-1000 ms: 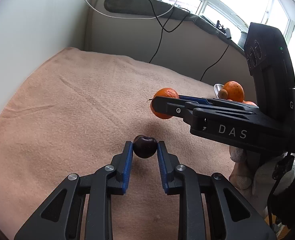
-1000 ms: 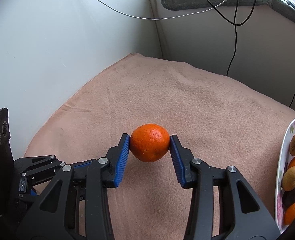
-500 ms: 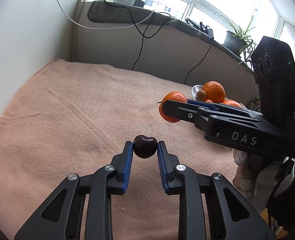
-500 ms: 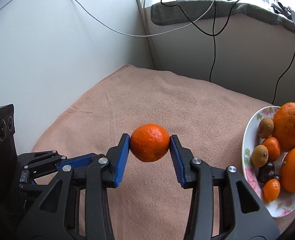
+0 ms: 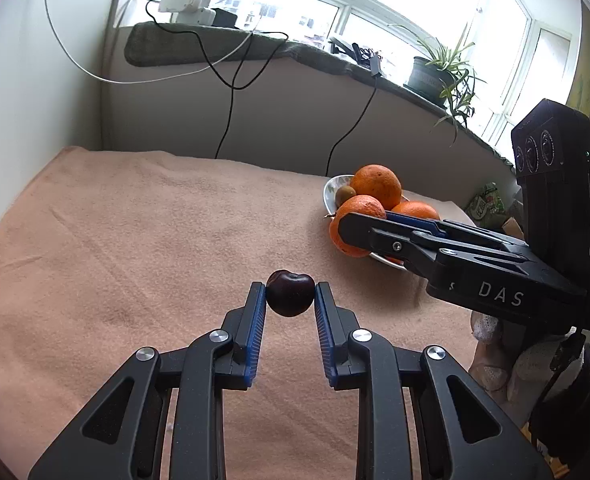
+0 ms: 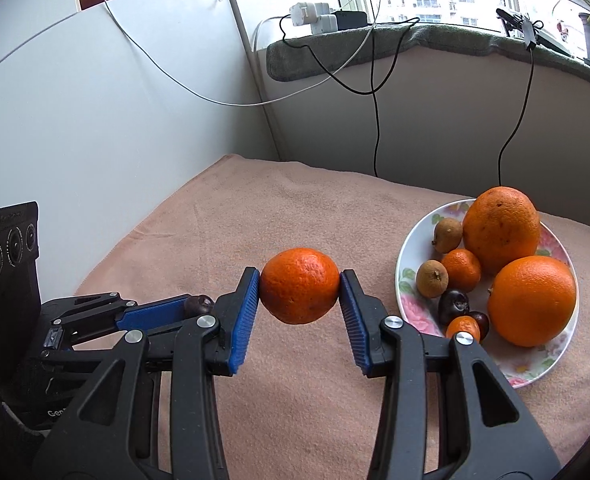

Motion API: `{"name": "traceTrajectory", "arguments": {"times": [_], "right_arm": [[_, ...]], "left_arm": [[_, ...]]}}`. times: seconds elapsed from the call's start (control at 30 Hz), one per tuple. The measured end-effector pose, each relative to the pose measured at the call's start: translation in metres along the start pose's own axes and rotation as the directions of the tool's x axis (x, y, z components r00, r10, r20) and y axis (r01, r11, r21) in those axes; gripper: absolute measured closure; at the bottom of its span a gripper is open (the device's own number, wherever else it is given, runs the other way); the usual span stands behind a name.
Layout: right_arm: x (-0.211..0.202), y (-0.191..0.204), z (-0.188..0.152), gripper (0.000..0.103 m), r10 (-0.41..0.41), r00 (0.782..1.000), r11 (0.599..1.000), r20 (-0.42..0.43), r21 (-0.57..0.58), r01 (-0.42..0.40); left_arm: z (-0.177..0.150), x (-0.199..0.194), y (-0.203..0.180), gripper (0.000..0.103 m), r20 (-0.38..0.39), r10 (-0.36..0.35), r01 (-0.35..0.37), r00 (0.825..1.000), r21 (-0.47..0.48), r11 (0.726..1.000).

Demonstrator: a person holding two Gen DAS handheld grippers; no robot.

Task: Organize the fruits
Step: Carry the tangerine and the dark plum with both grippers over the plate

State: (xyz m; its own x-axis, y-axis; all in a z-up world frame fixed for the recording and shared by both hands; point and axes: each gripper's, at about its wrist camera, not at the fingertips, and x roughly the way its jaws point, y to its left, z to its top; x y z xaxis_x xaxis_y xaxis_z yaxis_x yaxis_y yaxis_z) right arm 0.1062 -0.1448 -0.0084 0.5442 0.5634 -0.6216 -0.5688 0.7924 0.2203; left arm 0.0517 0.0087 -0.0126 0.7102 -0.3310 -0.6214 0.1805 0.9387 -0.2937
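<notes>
The peach blanket (image 6: 295, 208) is left bare from the wall (image 6: 95, 120) across to the plate (image 6: 405, 272). The plate is crowded with fruit. Hanging cables (image 6: 375, 120) are draped along the far ledge (image 6: 415, 44).

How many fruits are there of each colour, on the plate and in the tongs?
Orange: 5, two big oranges, two little ones and the held mandarin.
Brown: 2.
Dark: 3, two on the plate and the held cherry.
Total: 10. Some could be hidden behind the big ones.
</notes>
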Motion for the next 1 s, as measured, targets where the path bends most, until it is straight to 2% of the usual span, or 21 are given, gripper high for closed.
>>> {"name": "traceTrajectory", "arguments": {"times": [1.0], "right_arm": [[-0.074,-0.096,-0.019,0.060,-0.159,0.983,0.978,0.088,0.153,0.144]], "left_arm": [[0.034,0.047,-0.060,0.080,-0.009,-0.116,0.116,0.993,0.078,0.990]]}}
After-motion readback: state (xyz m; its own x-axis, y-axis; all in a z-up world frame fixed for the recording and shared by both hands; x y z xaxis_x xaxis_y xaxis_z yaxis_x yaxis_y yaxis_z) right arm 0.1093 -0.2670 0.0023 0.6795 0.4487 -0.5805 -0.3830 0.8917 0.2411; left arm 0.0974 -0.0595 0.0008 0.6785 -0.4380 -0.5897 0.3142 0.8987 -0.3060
